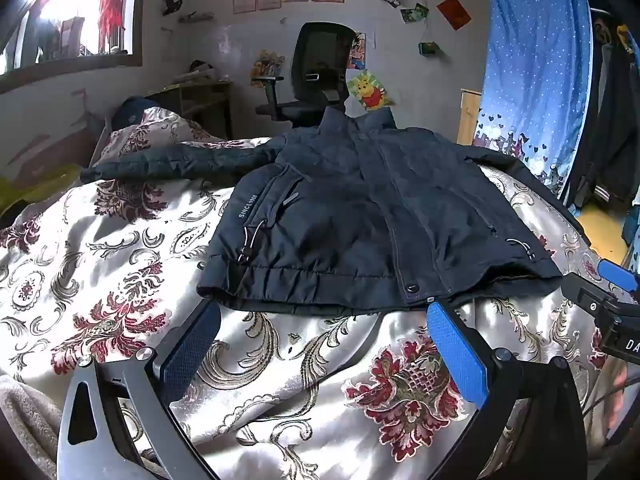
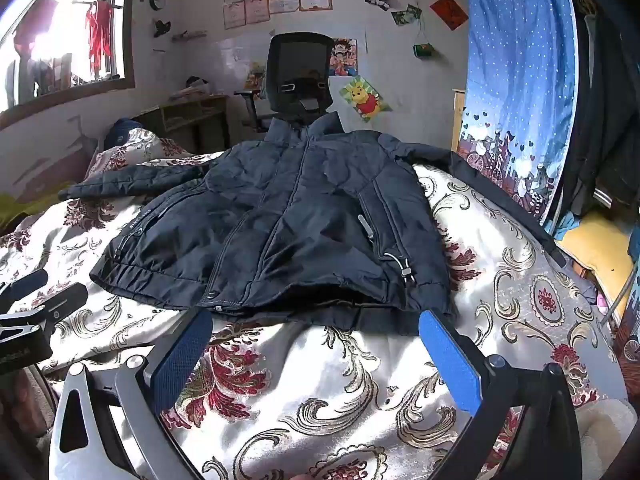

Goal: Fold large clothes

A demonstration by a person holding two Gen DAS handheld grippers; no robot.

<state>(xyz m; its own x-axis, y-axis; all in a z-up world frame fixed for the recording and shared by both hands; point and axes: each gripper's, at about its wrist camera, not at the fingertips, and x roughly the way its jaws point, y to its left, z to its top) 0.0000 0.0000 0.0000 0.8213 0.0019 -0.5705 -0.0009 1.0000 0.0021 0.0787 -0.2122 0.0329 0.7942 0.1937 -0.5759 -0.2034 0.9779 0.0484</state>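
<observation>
1. A dark navy padded jacket [image 1: 360, 216] lies front-up and zipped on a bed, spread over a cream bedspread [image 1: 120, 264] patterned with red and gold flowers.
2. Its collar points toward the far wall and an office chair [image 1: 316, 72]; its hem faces the cameras, and both sleeves stretch out to the sides.
3. The left gripper [image 1: 320, 344] hovers just short of the hem, its blue-padded fingers [image 1: 456, 352] spread wide and holding nothing.
4. The right gripper [image 2: 316, 356] hangs beside it, near the hem's other end, fingers [image 2: 448, 360] likewise wide apart and empty.
5. A blue dotted curtain [image 2: 520, 60] hangs at the right.
</observation>
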